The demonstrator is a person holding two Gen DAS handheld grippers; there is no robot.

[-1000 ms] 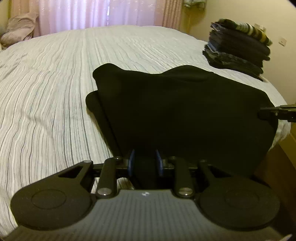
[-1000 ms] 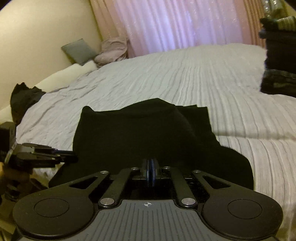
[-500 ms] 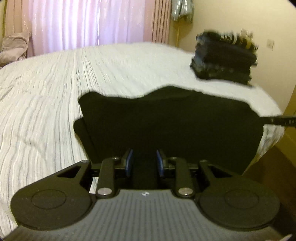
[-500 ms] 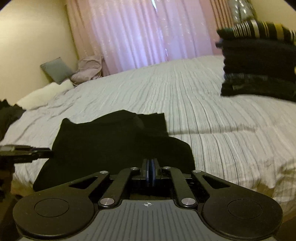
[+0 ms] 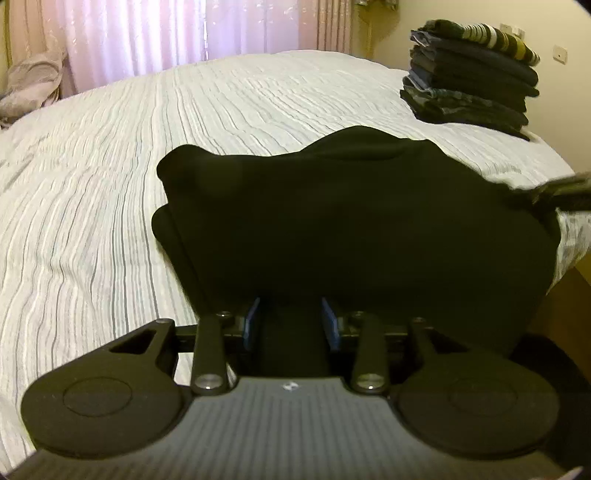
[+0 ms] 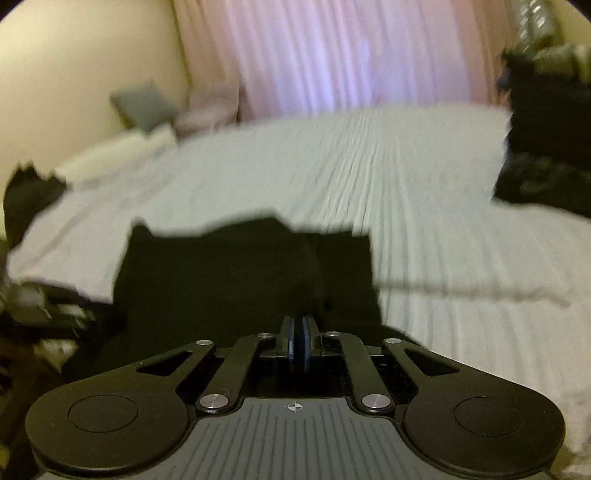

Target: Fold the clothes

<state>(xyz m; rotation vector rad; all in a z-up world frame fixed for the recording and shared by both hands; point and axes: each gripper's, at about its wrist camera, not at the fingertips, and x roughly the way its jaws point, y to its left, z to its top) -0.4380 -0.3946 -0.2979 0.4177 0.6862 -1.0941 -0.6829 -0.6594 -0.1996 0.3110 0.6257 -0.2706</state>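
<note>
A black garment lies folded at the near edge of the striped white bed. My left gripper is at its near hem, and its jaws are opening. A bunch of the black cloth still stands between the blue pads. In the blurred right wrist view my right gripper is shut, its pads together on the garment's near edge. The left wrist view shows the right gripper as a blur at the garment's right corner. The left gripper appears blurred at the garment's left side.
A tall stack of folded dark clothes stands on the bed's far right corner. White pillows, a grey cushion and a dark heap of clothing lie at the far left. Pink curtains hang behind the bed.
The left gripper's pads have spread wider around the black cloth. The right wrist view swung right, then back left, and is now blurred. The garment lies much as before.
</note>
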